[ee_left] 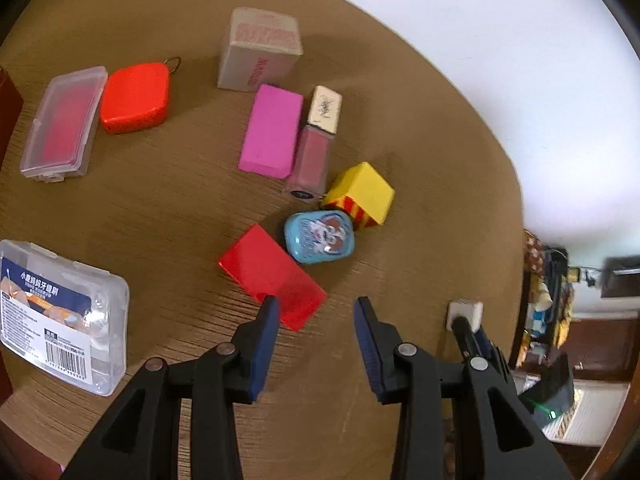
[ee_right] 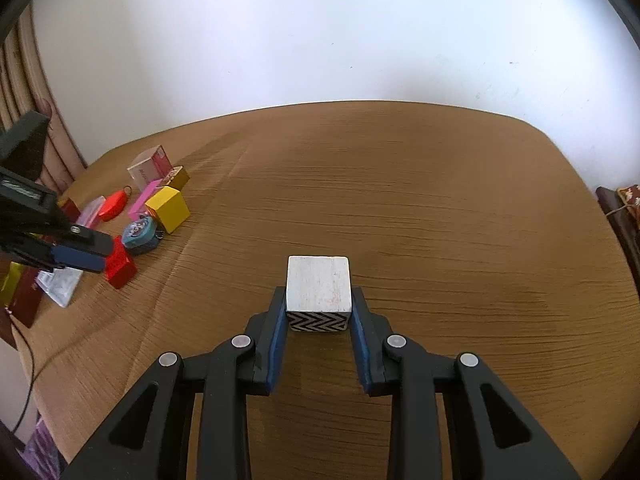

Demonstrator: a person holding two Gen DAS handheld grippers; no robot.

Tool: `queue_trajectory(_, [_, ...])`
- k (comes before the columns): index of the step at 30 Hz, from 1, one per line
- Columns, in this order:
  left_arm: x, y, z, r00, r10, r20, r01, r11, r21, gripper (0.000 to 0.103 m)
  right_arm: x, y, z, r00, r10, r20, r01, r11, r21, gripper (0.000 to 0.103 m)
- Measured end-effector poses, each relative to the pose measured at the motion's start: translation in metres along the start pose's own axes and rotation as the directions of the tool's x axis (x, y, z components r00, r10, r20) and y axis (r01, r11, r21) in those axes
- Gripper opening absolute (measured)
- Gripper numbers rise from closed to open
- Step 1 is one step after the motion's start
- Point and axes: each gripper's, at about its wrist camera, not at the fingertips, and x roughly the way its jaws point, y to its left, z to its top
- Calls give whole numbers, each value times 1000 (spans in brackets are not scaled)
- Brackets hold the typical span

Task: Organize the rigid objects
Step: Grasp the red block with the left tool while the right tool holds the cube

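My right gripper is shut on a white cube with a black zigzag side, which sits on the brown table. The same cube shows at the right edge of the left wrist view. My left gripper points steeply down, open, with nothing between its fingers. Its left fingertip overlaps a flat red block. Just beyond lie a blue oval tin, a yellow cube, a pink lip gloss, a magenta block and a beige box.
An orange-red case and a clear case with a red insert lie at the far left. A clear labelled plastic box sits near left. A white wall rises behind the table. A cable hangs off the table's left edge.
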Motion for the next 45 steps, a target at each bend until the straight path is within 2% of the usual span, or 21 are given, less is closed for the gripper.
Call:
queue_trajectory(2, [1,-4,2,1000,19,23,-19,1000,-13,39,-1,-2,-1,1000,17,2,-17,1000,6,27])
queue_trajectory(6, [2,0,1,995,96,0,-96,990,-106,39,-2,-4,-1,999,36,6,-36,999,7,27])
queue_trajectory(10, [3,5,8,980,198,29,-192,972,-138,40,-2,-4,0,999,49,7,-49,999,10,27])
queue_trajectory(11, [4,10,10,980,199,18,-194,969,-156,40,-2,-5,0,999,51,9,-52,999,10,27])
queue_trajectory(12, [7,13,12,986,167,9,-163,971,-173,43,-4,-6,0,998,54,11,-55,998,11,27])
queue_trajectory(15, [8,12,15,994,112,3,-109,977,-183,43,-3,-7,0,998,63,5,-63,998,15,27])
queue_trajectory(17, [7,8,16,995,102,10,-99,980,-174,44,-4,-8,0,998,62,0,-62,998,14,27])
queue_trajectory(21, [19,0,20,996,87,-7,-87,977,-196,51,-4,-8,1,998,65,1,-65,998,16,27])
queue_trajectory(23, [27,-1,23,995,95,-28,-99,973,-210,51,-5,-9,0,998,67,2,-67,998,17,28])
queue_trajectory(27, [25,6,22,998,67,3,-65,965,-255,52,-4,-8,1,998,69,-2,-69,997,22,29])
queue_trajectory(30, [24,13,24,999,48,-8,-49,972,-228,52,-5,-7,1,998,68,-2,-68,997,23,29])
queue_trajectory(31, [24,15,24,999,47,-8,-48,973,-226,46,-5,-7,1,998,68,-1,-68,997,26,29])
queue_trajectory(32, [24,16,24,997,78,-7,-78,971,-227,38,-5,-8,0,998,68,0,-68,997,30,29])
queue_trajectory(41, [19,29,17,998,70,6,-68,985,-159,31,-4,-9,-1,998,67,-3,-67,997,42,30])
queue_trajectory(43, [13,29,13,997,63,33,-58,990,-132,19,-4,-9,0,998,67,-4,-67,997,44,30])
queue_trajectory(45, [0,25,6,998,50,32,-47,994,-94,16,-3,-9,1,998,67,-7,-67,997,44,30])
